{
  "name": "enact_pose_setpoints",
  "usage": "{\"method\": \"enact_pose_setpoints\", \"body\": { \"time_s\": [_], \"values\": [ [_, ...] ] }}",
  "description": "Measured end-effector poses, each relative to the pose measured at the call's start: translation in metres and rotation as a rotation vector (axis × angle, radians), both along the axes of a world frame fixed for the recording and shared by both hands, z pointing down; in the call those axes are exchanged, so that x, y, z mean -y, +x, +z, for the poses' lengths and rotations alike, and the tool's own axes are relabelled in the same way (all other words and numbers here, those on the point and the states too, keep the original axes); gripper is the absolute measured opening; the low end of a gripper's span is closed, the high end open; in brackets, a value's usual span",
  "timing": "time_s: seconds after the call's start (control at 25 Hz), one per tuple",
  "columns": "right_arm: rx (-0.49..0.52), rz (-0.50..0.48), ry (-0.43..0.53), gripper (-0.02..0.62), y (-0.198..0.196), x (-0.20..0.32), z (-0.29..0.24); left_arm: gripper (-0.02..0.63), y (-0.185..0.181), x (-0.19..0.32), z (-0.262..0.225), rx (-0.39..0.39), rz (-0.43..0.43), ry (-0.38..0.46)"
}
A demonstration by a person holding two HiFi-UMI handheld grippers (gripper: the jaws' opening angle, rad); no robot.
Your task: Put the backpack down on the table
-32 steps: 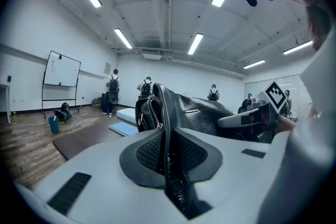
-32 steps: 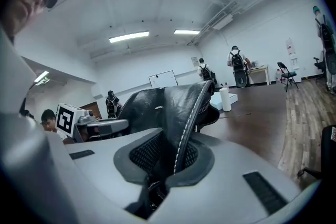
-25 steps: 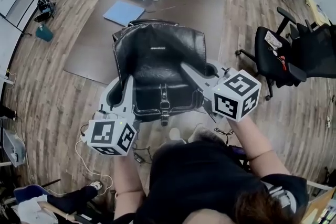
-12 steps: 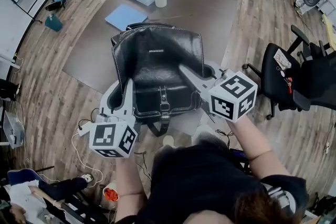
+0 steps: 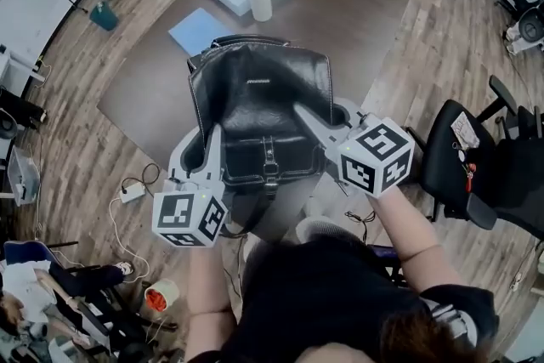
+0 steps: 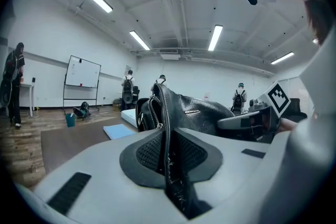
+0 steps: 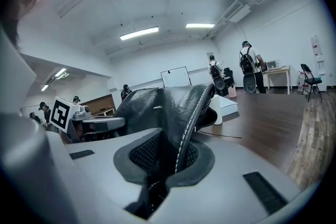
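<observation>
My left gripper (image 5: 211,150) is clamped tight on the left edge of the backpack (image 5: 259,102). The backpack hangs between both grippers, its top over the near part of the table (image 5: 357,4) and its bottom, I judge, short of the table's edge. My right gripper (image 5: 310,119) is pinched on the stitched right edge. So it's carried but not set down. Since a second ago the table has slid closer underneath, and the chair (image 5: 463,157) has drifted right.
</observation>
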State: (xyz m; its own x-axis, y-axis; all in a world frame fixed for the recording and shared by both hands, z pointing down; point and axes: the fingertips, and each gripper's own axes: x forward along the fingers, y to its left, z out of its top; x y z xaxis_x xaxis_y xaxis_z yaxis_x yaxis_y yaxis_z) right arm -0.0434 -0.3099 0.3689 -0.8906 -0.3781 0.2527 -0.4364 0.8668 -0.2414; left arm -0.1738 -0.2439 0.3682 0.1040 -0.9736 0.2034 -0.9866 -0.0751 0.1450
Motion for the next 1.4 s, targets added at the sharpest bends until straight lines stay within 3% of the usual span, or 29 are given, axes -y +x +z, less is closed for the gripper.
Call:
{"method": "enact_pose_setpoints", "body": {
  "time_s": [0.32,0.6,1.4],
  "values": [
    [0.014,-0.002,-0.010,0.051,0.037,0.043,0.014,0.067,0.037,0.045,0.009,0.056,-0.003,-0.024],
    [0.000,0.032,0.055,0.053,0.060,0.079,0.010,0.067,0.059,0.083,0.010,0.017,0.022,0.022],
    [0.005,0.237,0.141,0.061,0.110,0.173,0.013,0.069,0.099,0.200,0.014,0.108,0.123,0.067]
  ]
}}
